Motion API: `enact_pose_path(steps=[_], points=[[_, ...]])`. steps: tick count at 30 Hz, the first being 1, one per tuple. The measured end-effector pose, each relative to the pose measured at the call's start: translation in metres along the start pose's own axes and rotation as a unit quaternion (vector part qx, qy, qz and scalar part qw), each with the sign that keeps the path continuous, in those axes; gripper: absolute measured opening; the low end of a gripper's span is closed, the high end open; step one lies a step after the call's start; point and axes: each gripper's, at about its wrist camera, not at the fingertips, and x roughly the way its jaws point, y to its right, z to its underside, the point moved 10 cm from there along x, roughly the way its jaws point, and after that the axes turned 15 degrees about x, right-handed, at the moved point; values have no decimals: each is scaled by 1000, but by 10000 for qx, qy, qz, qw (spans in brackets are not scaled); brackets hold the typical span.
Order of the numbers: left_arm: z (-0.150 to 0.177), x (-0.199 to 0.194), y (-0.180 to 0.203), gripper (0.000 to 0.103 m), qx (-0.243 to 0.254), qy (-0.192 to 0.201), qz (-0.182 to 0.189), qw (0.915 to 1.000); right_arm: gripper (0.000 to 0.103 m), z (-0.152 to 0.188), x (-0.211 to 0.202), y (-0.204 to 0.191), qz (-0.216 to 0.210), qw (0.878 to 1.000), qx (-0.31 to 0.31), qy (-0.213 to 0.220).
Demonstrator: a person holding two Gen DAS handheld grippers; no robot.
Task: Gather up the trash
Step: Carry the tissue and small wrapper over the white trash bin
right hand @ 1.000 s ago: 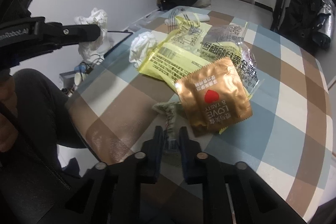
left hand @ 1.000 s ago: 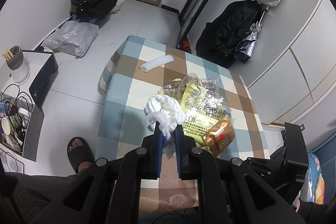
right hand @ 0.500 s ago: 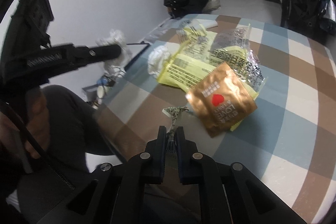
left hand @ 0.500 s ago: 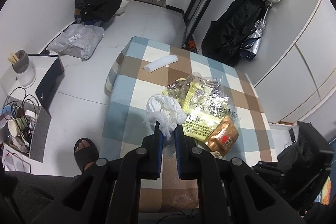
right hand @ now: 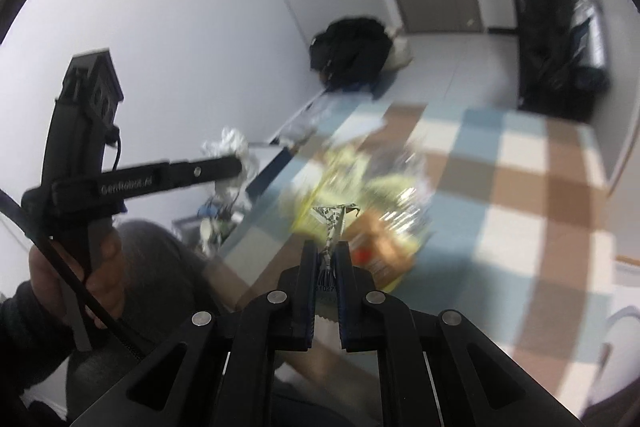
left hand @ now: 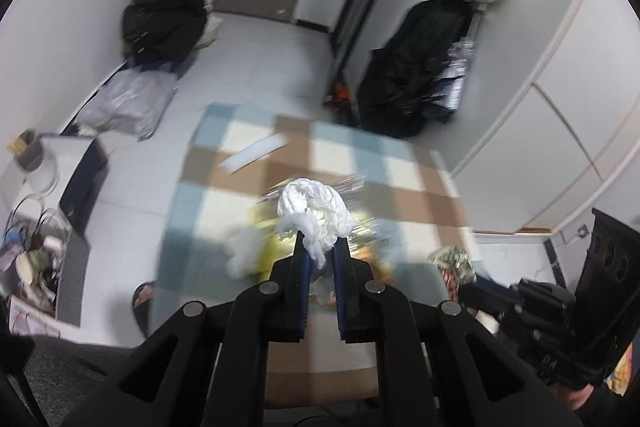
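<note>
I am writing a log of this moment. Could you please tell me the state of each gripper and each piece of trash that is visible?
left gripper: shut on the white tissue wad, lifted above the table.
right gripper: shut on a thin patterned wrapper, held in the air.
yellow wrappers: lying on the checked tablecloth, blurred.
brown packet: lying flat on the tablecloth.

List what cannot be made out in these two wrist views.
- Wrapper pile, both views: smeared by motion blur, so print and count are unreadable.
- Scrap in the right gripper: too small and thin to identify.
- Tissue in the left gripper: covers the pile behind it.
- Table, left view: near edge hidden by the gripper.
</note>
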Motion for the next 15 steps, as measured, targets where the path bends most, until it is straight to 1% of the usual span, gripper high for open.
enact_pose_path(steps=[2,4,5,6,8,10,11,12,13,14,15], points=[[-12,-2,20,7,128,65,144,9998,8,-17,-25,12,77,9996,34,268],[-29,-2,47,7,340,91,358,9987,8,-34,-51,27,163,9985,123,512],[-36,-2,58,7,418,93,423,9982,8,-47,-71,40,274,9969,197,714],[-48,0,76,7,554,111,565,9968,8,-53,-81,47,333,9958,236,817],[-63,2,101,7,736,128,782,9941,8,-70,-116,71,523,9919,343,1108],[-79,9,133,7,937,107,1029,9902,8,-83,-145,95,736,9869,462,1359],[-87,15,152,7,1058,68,1196,9871,8,-90,-165,114,901,9829,559,1503],[-91,21,169,7,1170,27,1330,9842,8,-93,-175,124,1007,9803,617,1585],[-95,26,183,7,1261,-11,1431,9816,8,-96,-193,143,1162,9756,741,1708],[-96,33,197,7,1358,-86,1532,9788,8,-98,-205,157,1261,9724,836,1778],[-98,45,220,7,1478,-236,1698,9740,8,-98,-220,175,1405,9673,976,1871]])
